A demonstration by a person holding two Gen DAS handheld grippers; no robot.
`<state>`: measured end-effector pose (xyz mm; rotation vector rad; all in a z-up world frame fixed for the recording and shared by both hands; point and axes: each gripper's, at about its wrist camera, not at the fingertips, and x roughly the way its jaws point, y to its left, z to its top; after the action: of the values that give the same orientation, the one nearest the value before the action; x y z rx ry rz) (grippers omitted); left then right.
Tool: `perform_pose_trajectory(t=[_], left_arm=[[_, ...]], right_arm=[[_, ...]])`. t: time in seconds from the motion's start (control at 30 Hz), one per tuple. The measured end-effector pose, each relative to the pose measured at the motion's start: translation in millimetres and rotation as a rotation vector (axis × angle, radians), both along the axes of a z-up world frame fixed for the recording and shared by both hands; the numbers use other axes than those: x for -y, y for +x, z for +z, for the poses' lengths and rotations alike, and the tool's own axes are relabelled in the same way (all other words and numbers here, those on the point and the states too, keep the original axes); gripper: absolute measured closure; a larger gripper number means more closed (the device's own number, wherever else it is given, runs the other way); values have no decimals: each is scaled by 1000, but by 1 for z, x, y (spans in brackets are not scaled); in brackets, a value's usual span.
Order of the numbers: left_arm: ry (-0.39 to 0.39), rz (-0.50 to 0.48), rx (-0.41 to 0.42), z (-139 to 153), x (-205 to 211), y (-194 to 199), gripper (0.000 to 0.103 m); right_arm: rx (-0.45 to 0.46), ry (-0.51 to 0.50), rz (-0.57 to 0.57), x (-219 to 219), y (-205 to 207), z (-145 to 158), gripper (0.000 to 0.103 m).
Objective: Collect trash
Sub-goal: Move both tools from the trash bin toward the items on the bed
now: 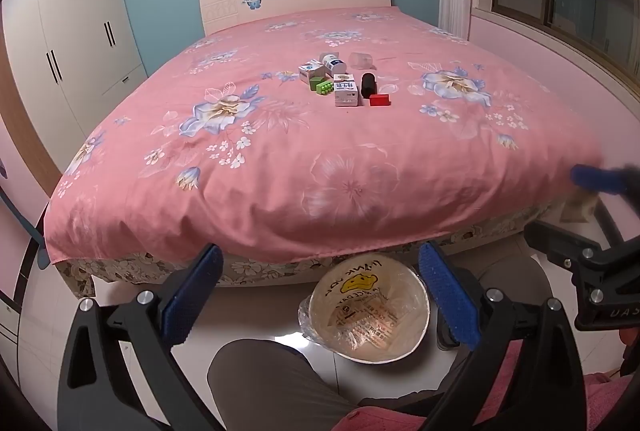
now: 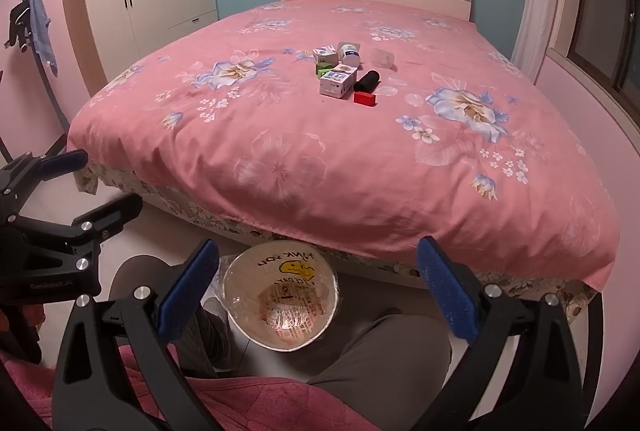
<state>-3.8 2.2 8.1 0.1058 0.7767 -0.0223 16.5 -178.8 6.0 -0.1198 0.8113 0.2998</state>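
Observation:
A cluster of trash lies mid-bed on the pink floral cover: white boxes [image 1: 346, 92] [image 2: 338, 80], a white bottle [image 1: 334, 62] [image 2: 349, 53], a black cylinder [image 1: 368, 84] [image 2: 367, 80], a red block [image 1: 379, 99] [image 2: 365, 98], green pieces [image 1: 322, 85] and a clear cup [image 1: 361, 60] [image 2: 383, 57]. A bin lined with a plastic bag [image 1: 366, 311] [image 2: 282, 295] stands on the floor at the bed's foot. My left gripper [image 1: 320, 295] and right gripper [image 2: 316, 291] are both open and empty, held above the bin, far from the trash.
The bed [image 1: 280, 159] fills the room's middle. A white wardrobe [image 1: 72, 43] stands left, a window ledge [image 1: 560, 43] right. The person's knees [image 2: 384, 351] flank the bin. The right gripper's body [image 1: 592, 271] shows at the left view's right edge.

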Motion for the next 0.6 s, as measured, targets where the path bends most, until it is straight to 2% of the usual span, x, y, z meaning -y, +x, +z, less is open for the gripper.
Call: perform_pose_trajectory(t=[0.37,0.6], left_arm=[[-4,4,-3,-3,-6,-1,3],[-11,10,-5,-3,-10,9,3]], right_arm=[[5,-1,5,-1,0,2,7],[35,9,14,3,10,14,7]])
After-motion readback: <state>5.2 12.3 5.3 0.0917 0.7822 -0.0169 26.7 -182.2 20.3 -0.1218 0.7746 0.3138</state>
